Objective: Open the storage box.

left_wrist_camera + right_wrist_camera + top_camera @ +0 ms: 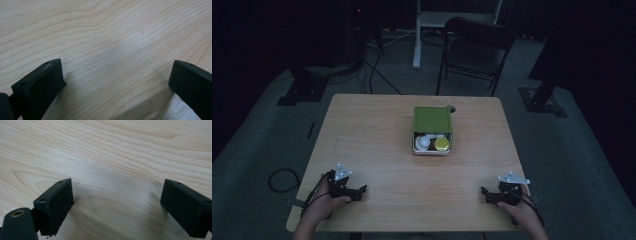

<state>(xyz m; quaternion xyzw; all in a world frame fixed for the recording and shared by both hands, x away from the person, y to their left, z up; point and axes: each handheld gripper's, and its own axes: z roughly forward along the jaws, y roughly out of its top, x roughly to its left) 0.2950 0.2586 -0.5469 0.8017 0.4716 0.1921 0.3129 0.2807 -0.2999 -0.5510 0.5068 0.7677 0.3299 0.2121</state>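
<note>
Both tongs are resting released at the near edge of the table (377, 140), with the box well off toward the far middle.

The green tin box (432, 130) is lying far and right of the left tongs (358, 192) and far and left of the right tongs (486, 194), a little nearer the right ones, its long axis running near to far. Its flat green lid is covering the far half; the near half is showing round white pieces and a yellow cap. Pale wood grain is showing between the wide black jaws.
</note>
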